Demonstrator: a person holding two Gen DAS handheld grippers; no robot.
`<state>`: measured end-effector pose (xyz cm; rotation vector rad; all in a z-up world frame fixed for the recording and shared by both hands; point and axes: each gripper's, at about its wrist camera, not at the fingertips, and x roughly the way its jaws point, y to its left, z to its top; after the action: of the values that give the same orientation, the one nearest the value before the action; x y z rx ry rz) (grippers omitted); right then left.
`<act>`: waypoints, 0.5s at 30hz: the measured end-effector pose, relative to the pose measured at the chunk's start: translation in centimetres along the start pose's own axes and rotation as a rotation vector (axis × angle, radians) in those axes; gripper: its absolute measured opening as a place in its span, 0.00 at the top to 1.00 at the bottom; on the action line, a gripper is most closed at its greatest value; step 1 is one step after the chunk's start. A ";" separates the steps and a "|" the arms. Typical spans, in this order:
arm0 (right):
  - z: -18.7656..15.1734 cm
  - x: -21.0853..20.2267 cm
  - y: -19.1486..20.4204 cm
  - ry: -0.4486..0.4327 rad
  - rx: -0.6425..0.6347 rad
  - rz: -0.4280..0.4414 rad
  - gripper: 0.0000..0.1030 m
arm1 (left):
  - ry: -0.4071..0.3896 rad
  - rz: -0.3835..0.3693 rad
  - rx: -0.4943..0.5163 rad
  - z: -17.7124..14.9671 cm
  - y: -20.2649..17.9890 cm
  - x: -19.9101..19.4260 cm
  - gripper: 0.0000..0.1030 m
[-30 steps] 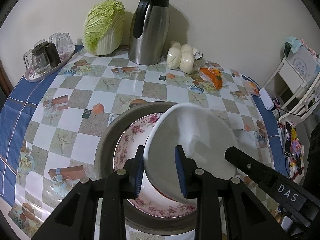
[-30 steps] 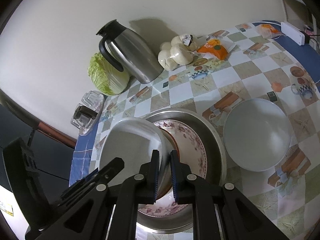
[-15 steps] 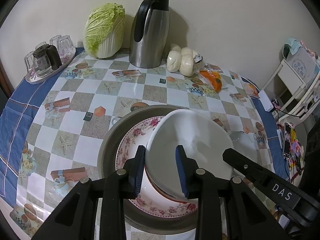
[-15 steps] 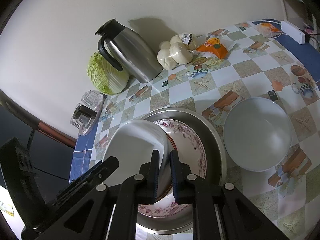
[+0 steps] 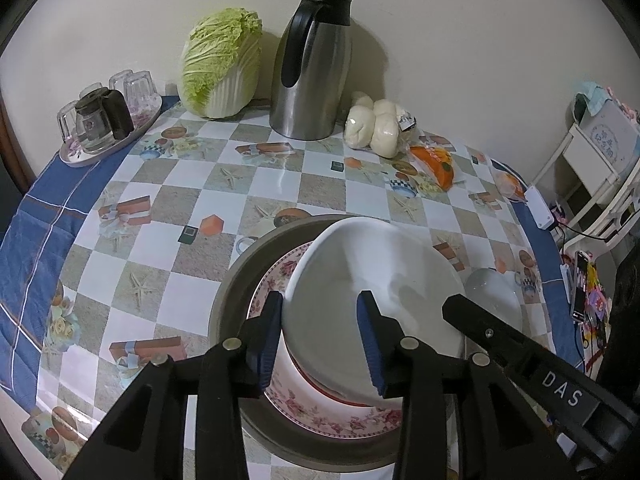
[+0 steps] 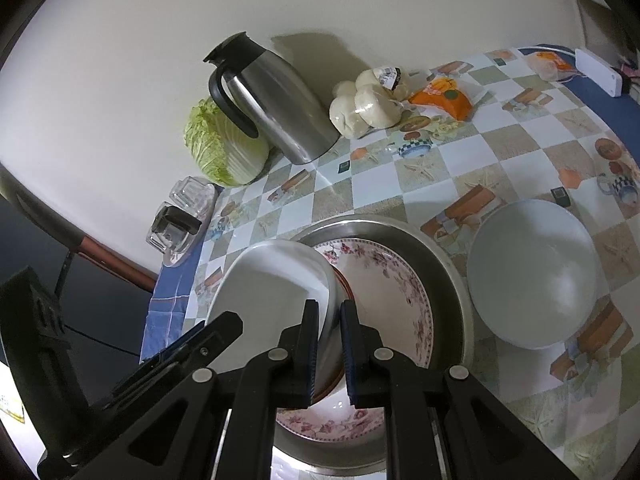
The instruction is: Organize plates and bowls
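Note:
A white bowl (image 5: 372,280) (image 6: 276,284) is held tilted over a floral plate (image 5: 340,416) (image 6: 392,292) that lies inside a wide metal basin (image 5: 236,280) (image 6: 448,272). A red-rimmed dish shows under the bowl. My right gripper (image 6: 330,344) is shut on the bowl's rim. My left gripper (image 5: 320,336) is open, its fingers on either side of the bowl's near rim, one outside and one inside. A second white bowl (image 6: 532,272) (image 5: 496,296) stands on the table right of the basin.
At the back stand a steel thermos jug (image 5: 312,68), a cabbage (image 5: 220,64), bagged buns (image 5: 374,128), an orange packet (image 5: 436,164) and a tray of glasses (image 5: 104,120). A white rack (image 5: 600,168) stands beyond the table's right edge.
The bowl has sunk a little toward the floral plate, with both grippers moving along with it. My left gripper's fingers have spread slightly wider.

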<state>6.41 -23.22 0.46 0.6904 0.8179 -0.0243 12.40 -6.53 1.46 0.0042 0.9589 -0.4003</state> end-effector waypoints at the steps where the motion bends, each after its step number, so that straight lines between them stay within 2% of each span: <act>1: 0.0 0.1 -0.1 -0.003 0.001 0.008 0.87 | -0.001 0.001 0.001 0.0 0.0 0.0 0.62; 15: 0.2 0.3 -0.4 0.014 0.014 0.034 0.87 | -0.002 -0.001 0.004 0.3 0.2 -0.1 0.60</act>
<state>6.62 -23.63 0.14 0.7179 0.8198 0.0050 12.69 -6.36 1.65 0.0070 0.9562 -0.4026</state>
